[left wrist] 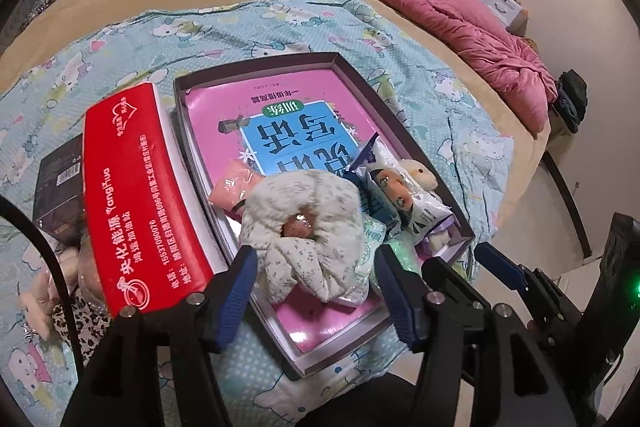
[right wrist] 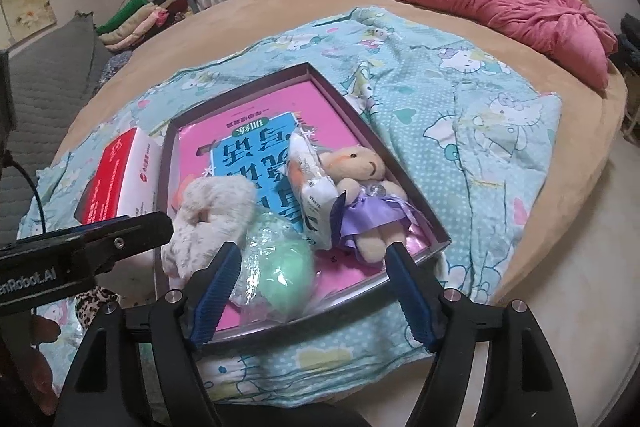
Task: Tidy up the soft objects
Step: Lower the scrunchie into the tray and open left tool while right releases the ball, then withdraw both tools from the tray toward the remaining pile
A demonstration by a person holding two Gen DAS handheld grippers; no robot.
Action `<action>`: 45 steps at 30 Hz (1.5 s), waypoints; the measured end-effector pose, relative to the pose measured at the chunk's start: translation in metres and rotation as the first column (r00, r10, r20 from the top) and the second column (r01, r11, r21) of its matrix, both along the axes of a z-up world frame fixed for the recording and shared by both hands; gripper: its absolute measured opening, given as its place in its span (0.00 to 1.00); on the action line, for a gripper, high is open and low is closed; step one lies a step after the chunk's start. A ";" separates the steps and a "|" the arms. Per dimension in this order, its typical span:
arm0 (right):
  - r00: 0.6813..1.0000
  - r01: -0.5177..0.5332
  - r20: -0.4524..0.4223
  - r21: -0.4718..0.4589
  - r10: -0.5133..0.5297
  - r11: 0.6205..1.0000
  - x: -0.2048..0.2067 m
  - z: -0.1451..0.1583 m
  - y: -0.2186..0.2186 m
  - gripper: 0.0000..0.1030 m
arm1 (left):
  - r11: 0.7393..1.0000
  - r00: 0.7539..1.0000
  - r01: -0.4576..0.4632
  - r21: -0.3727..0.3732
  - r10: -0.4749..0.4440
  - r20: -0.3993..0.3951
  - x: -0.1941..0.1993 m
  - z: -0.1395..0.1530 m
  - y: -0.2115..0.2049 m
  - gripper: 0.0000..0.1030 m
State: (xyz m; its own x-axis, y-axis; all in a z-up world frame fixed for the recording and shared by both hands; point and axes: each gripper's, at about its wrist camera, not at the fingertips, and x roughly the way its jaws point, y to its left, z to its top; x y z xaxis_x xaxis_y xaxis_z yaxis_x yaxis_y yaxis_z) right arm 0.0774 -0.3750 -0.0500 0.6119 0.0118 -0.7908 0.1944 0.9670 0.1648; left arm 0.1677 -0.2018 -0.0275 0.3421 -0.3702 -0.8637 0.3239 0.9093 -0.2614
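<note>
1. Centre frame, a shallow box sits on the cartoon-print blanket spread over the bed. A pink workbook lines its bottom.
2. Piled at the box's lower end: a white fluffy scrunchie, a green ball in clear wrap, a white snack packet and a small plush bear in a purple dress.
3. In the left wrist view, a peach-coloured packet peeks out just above and left of the scrunchie.
4. A red and white carton stands outside, against the box's left wall.
5. The left hand-held gripper has its jaws apart, and the scrunchie's lower end lies between them, not pinched.
6. The right hand-held gripper is also spread wide at lower centre, straddling the green ball, with the bear's feet just inside the right finger.
</note>
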 end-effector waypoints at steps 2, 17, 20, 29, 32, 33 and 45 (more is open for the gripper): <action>1.000 0.006 0.008 -0.003 -0.006 1.000 -0.002 0.002 -0.001 0.74 | 1.000 1.000 -0.004 0.003 0.004 0.007 -0.002 0.003 0.001 0.61; 1.000 0.024 0.019 -0.060 -0.023 0.998 -0.006 0.012 0.005 0.76 | 0.999 0.997 -0.033 0.033 0.031 0.071 -0.023 0.028 0.016 0.77; 1.000 0.021 0.023 -0.069 -0.019 0.997 -0.007 0.015 0.008 0.77 | 0.999 0.996 -0.033 0.035 0.030 0.084 -0.028 0.032 0.019 0.79; 0.999 0.018 0.042 -0.088 -0.014 0.996 -0.010 0.023 0.015 0.77 | 0.999 0.995 -0.042 0.026 0.040 0.092 -0.046 0.039 0.031 0.84; 0.999 0.015 0.042 -0.088 -0.012 0.996 -0.011 0.024 0.017 0.77 | 0.998 0.993 -0.059 0.027 0.056 0.103 -0.053 0.043 0.040 0.87; 0.999 0.012 0.042 -0.088 -0.008 0.996 -0.011 0.025 0.019 0.77 | 0.998 0.993 -0.063 0.026 0.060 0.103 -0.054 0.044 0.043 0.87; 0.996 -0.014 0.085 -0.117 0.024 0.993 -0.018 0.046 0.038 0.77 | 0.986 0.977 -0.164 0.016 0.160 0.142 -0.064 0.068 0.093 0.87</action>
